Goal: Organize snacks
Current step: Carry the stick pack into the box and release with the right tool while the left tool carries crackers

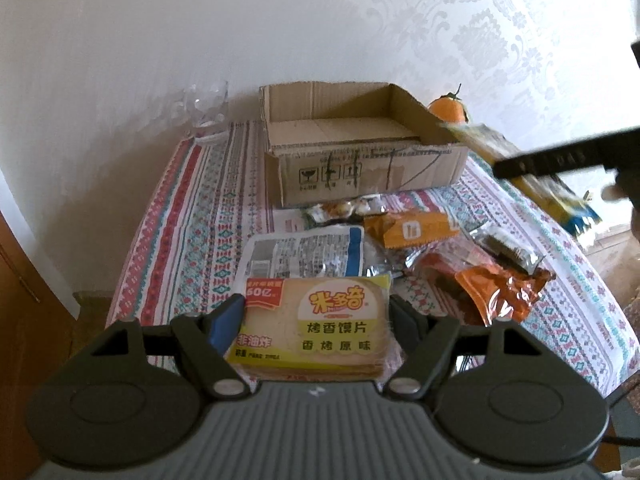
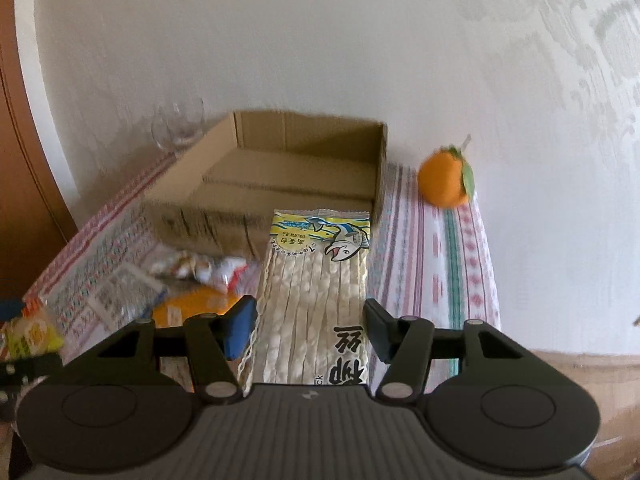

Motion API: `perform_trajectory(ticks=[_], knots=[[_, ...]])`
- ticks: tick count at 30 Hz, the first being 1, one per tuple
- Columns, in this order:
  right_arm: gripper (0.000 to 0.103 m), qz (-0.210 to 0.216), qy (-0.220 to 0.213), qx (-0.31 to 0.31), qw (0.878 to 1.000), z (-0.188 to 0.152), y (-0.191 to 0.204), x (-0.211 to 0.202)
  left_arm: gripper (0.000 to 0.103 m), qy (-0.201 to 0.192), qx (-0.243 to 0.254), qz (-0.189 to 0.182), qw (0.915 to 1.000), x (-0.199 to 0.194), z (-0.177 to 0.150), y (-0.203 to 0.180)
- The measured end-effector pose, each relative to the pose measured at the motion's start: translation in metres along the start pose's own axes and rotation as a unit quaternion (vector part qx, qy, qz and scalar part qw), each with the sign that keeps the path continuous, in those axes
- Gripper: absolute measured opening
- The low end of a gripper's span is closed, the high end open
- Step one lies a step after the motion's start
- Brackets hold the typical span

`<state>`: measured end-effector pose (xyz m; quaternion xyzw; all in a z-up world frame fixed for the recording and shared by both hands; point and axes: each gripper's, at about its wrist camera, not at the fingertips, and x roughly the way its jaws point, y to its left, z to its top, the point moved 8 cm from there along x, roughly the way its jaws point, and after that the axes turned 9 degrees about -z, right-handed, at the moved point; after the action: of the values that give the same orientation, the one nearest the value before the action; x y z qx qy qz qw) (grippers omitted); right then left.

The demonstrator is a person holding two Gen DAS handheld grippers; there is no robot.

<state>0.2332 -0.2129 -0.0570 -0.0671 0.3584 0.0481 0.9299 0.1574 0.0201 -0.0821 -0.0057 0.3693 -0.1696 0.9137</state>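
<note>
My left gripper (image 1: 316,316) is shut on a yellow pack of toasted bun slices (image 1: 312,328) and holds it above the table's near edge. My right gripper (image 2: 310,320) is shut on a long fish-strip packet (image 2: 316,288) with a fish drawing, held in the air just in front of the open cardboard box (image 2: 296,172). In the left wrist view the box (image 1: 360,152) stands empty at the back of the table, and the right gripper with its packet (image 1: 532,168) shows at the right. A pile of snack packets (image 1: 400,248) lies between the box and my left gripper.
A patterned tablecloth (image 1: 192,208) covers the table. A clear glass (image 1: 208,112) stands left of the box by the wall. An orange (image 2: 446,178) sits right of the box. A wooden door edge (image 2: 16,160) is at the left.
</note>
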Motion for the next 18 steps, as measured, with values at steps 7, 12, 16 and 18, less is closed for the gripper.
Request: perform_trajectory(ticks=[7,12,16,18], knots=[[0.064,0.002,-0.018,-0.009,1.0,0.057,0.003,0.031,0.076,-0.015,-0.001,-0.004,0.9999,0.003,0.021,0.007],[0.064,-0.008,-0.019,-0.016,1.0,0.099,0.002,0.07,0.076,-0.019,-0.004,0.0,0.9998,0.011,0.032,0.017],[0.064,-0.016,-0.017,-0.017,1.0,0.125,0.002,0.103,0.076,-0.019,-0.01,0.003,0.9998,0.02,0.039,0.026],[0.064,-0.019,-0.015,-0.018,1.0,0.136,0.003,0.12,0.076,-0.017,-0.011,0.004,0.9998,0.026,0.041,0.03]])
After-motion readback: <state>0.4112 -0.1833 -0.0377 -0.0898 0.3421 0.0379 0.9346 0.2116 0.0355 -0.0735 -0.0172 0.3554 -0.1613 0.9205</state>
